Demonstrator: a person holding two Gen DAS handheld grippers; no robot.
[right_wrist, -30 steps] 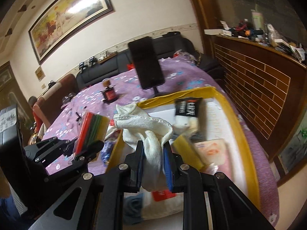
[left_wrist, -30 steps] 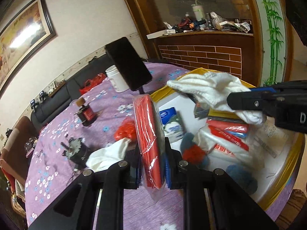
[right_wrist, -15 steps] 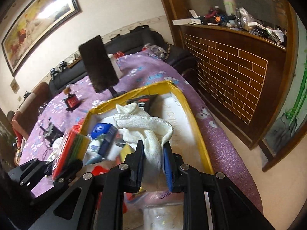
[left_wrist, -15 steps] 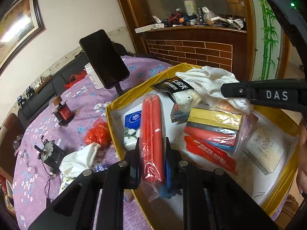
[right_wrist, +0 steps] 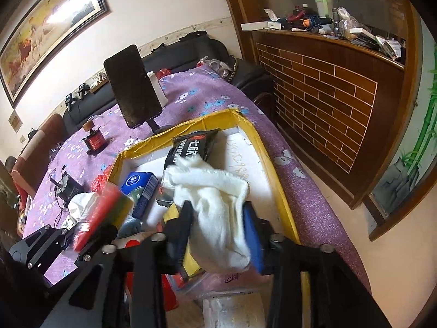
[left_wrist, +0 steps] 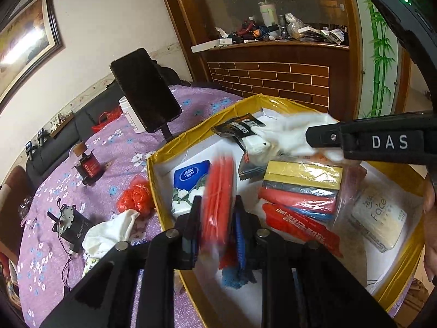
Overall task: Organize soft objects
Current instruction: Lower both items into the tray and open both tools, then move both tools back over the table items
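Left gripper around blurred red packet, over yellow-rimmed box, right gripper with white cloth

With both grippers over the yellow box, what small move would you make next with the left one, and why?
Probably open the left gripper a little and let the red packet drop. The packet already hangs inside the yellow box, over a bare patch beside the blue tissue pack, while the right gripper holds the white cloth farther right, apart from it.
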